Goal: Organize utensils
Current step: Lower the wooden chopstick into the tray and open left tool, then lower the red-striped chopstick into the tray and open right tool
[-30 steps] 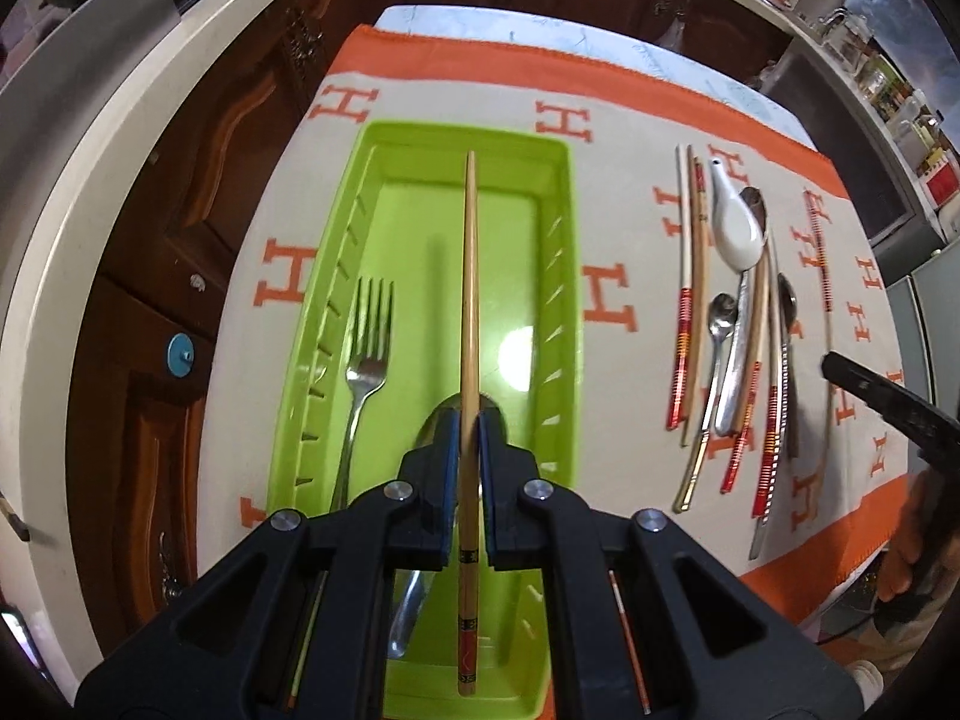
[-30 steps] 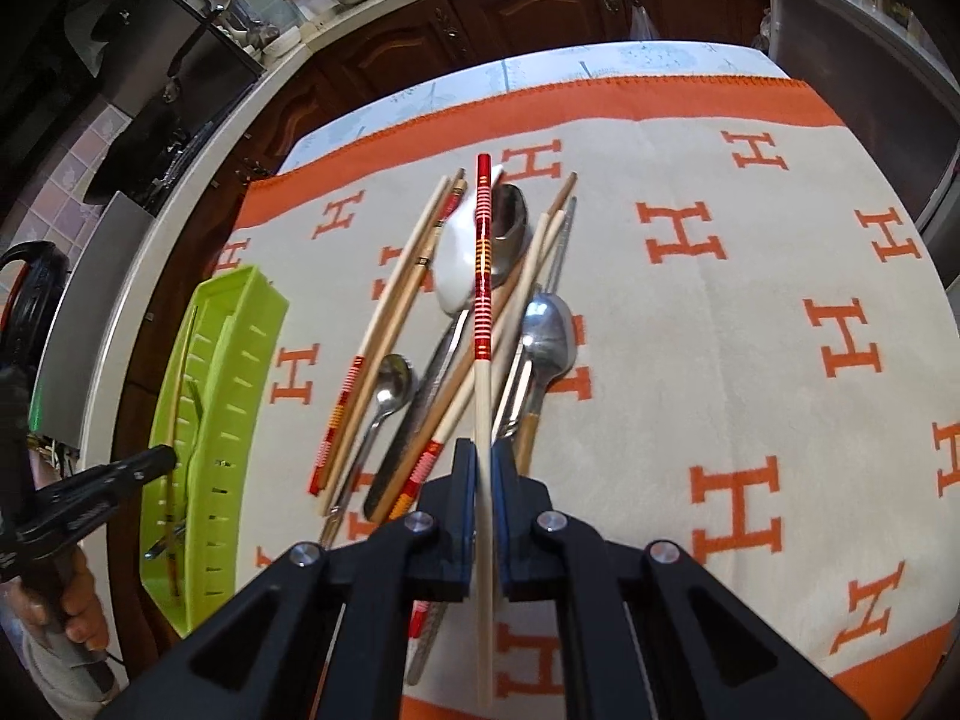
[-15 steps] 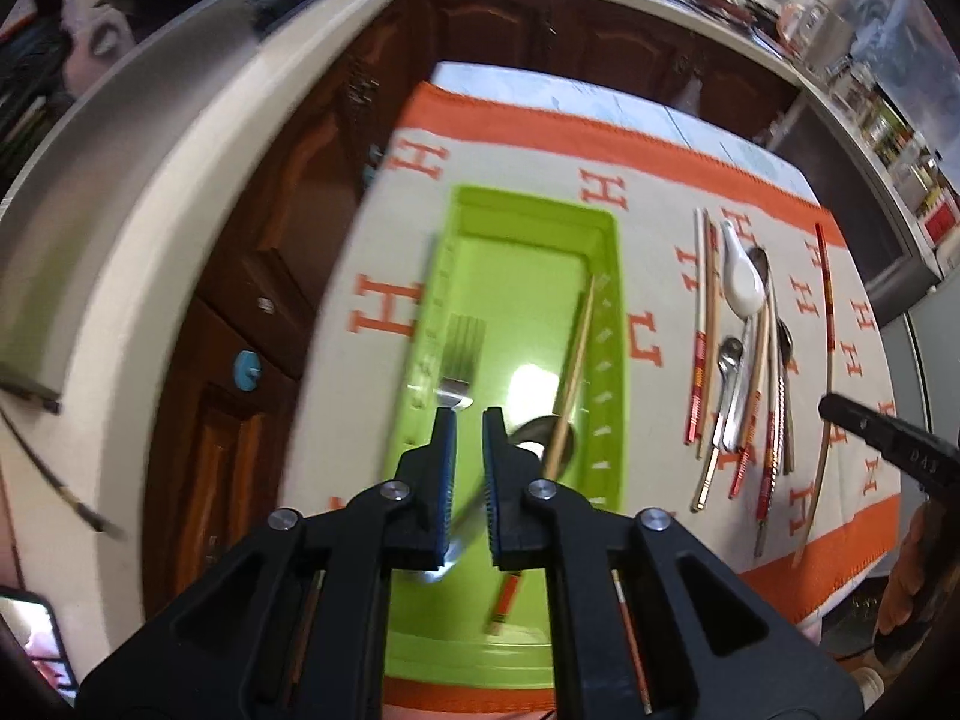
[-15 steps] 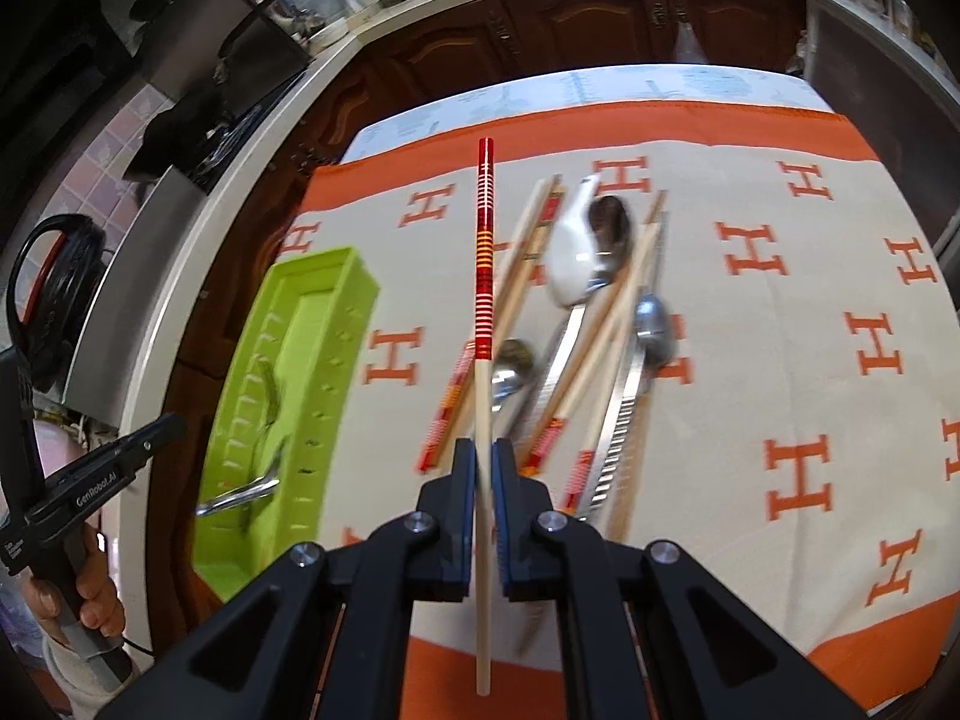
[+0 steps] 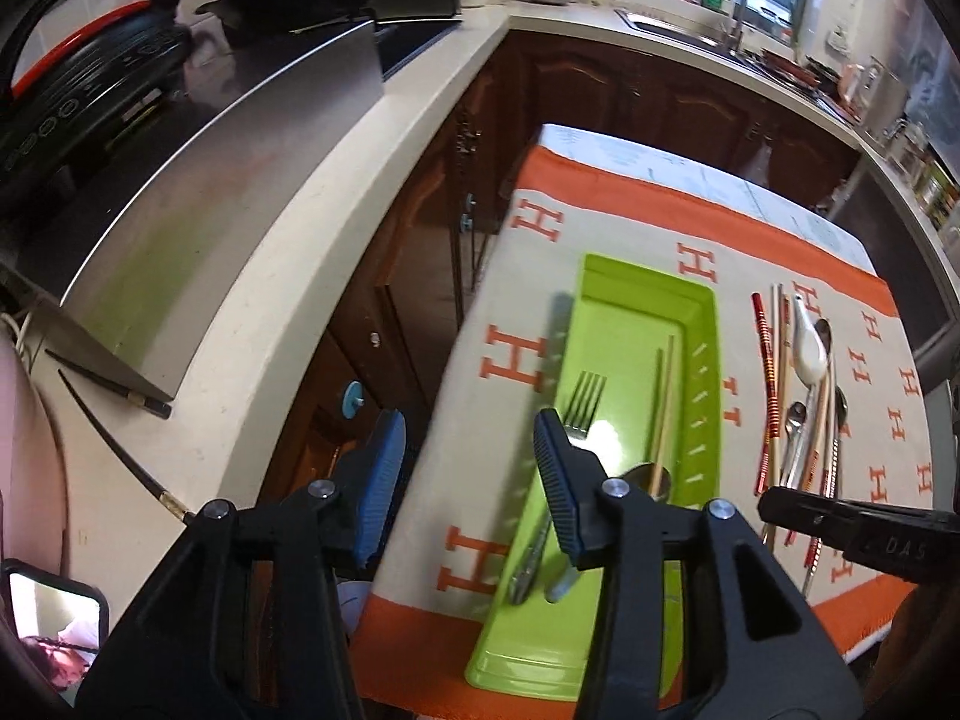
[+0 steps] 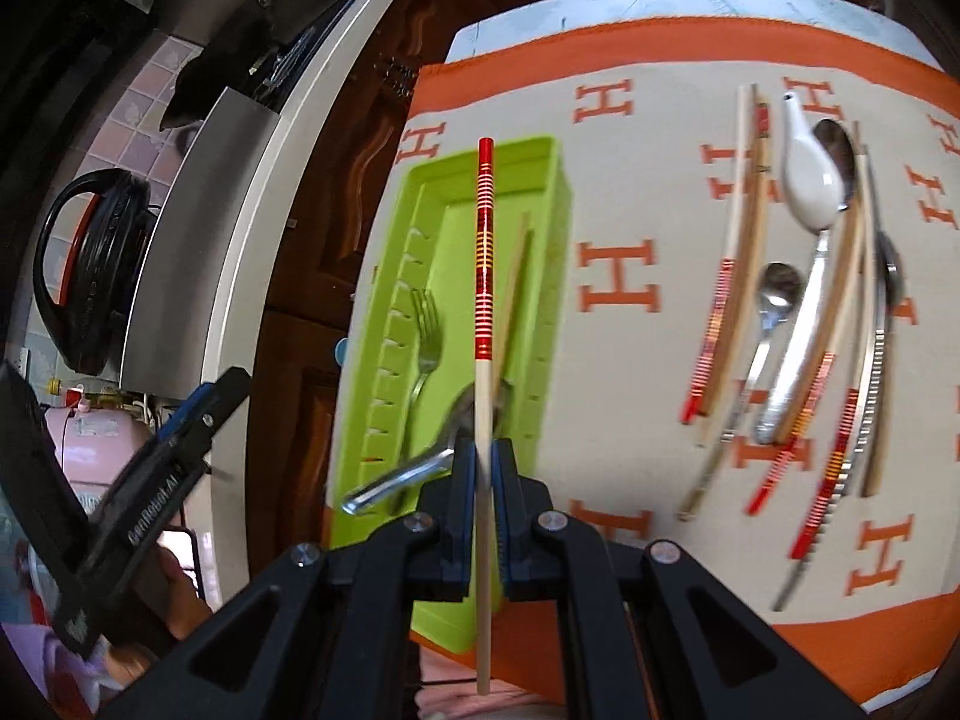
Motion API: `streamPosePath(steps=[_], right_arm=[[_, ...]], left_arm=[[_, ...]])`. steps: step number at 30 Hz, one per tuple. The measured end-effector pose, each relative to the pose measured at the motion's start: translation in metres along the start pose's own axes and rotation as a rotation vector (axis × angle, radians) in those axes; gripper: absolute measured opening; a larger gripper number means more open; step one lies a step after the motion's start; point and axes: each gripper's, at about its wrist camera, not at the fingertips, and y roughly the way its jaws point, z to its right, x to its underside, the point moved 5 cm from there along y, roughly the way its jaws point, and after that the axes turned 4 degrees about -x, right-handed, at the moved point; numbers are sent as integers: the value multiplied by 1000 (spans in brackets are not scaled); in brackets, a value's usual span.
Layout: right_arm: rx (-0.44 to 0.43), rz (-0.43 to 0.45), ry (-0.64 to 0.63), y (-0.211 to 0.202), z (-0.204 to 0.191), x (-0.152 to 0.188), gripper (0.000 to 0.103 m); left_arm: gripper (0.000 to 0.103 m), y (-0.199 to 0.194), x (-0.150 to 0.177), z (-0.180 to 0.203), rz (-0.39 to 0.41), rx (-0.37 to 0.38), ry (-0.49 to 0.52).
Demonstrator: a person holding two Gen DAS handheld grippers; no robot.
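L gripper wide open, empty — R gripper clamps chopstick over tray.

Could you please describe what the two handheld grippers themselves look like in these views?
Both are matte black plastic with triangular cut-outs in the arms and silver round screw heads at the joints. The left gripper has ribbed blue pads lining its jaws; the right gripper has the same blue lining. White lettering is printed on each gripper's side, too blurred to read reliably.

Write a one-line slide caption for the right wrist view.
Right claw shut on a red-banded wooden chopstick above the green plastic tray holding a metal fork.
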Motion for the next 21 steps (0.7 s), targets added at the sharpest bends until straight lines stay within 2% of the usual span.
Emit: streamPosePath(steps=[2, 11, 21], right_arm=[[-5, -15, 18, 9, -4, -2, 5], [70, -60, 18, 41, -5, -9, 6], [23, -69, 0, 36, -4, -8, 8]], left_arm=[[41, 4, 2, -1, -7, 2, -7], [41, 20, 15, 9, -50, 40, -7], [41, 27, 20, 20, -76, 61, 3]])
